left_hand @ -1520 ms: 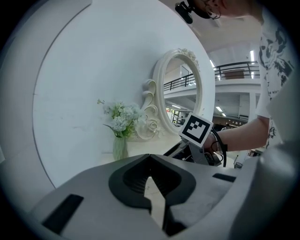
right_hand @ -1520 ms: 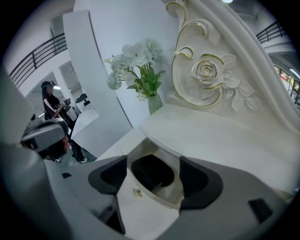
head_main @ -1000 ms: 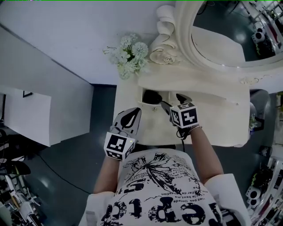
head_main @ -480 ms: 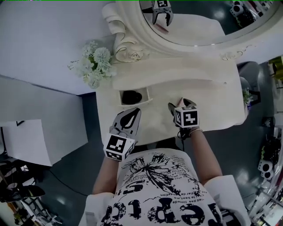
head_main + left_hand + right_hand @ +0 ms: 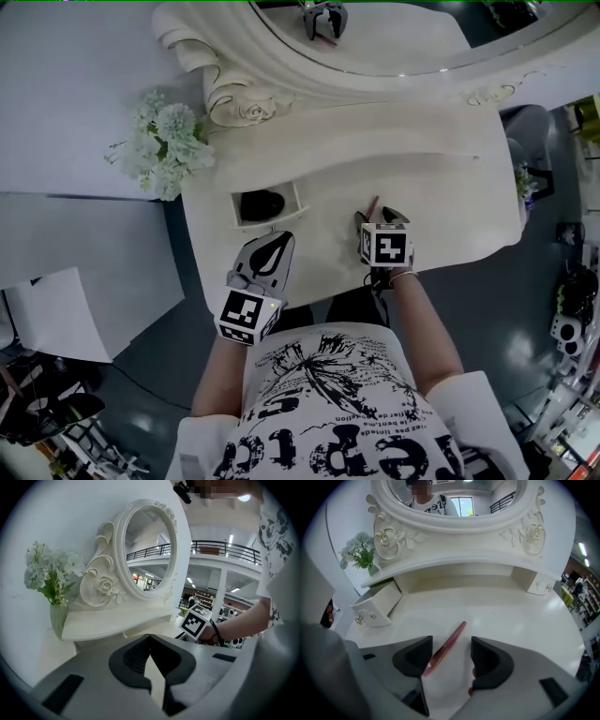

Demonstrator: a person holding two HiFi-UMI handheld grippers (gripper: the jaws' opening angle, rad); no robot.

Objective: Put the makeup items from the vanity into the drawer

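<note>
Makeup work looks partly done, judging by the head view: the drawer [image 5: 268, 223] at the left of the vanity [image 5: 441, 206] stands pulled open with 1 dark item [image 5: 261, 203] already lying inside, though what it is cannot be made out. A pink makeup stick [image 5: 372, 204] lies on the bare top, well to the right of the drawer. The right gripper [image 5: 377, 217] points down over it, and the left gripper [image 5: 281, 236] hangs at the vanity's front edge, just below the drawer.

From the left gripper view, the left gripper [image 5: 150, 637] has its 2 jaws pressed together with nothing between them, so it carries nothing. Beyond it stand the mirror [image 5: 147, 550] and a vase of flowers [image 5: 49, 578].

From the right gripper view, the right gripper [image 5: 451, 639] has its jaws wide apart, and they have just been closing. The pink makeup stick [image 5: 443, 652] lies slantwise on the top between them, its near end close by the left pad, not yet pinched. The drawer [image 5: 375, 606] shows off to the left, open.

What seems left: closing on the stick, lifting it, carrying it leftward into the drawer and letting go. No other loose item shows on the top.
</note>
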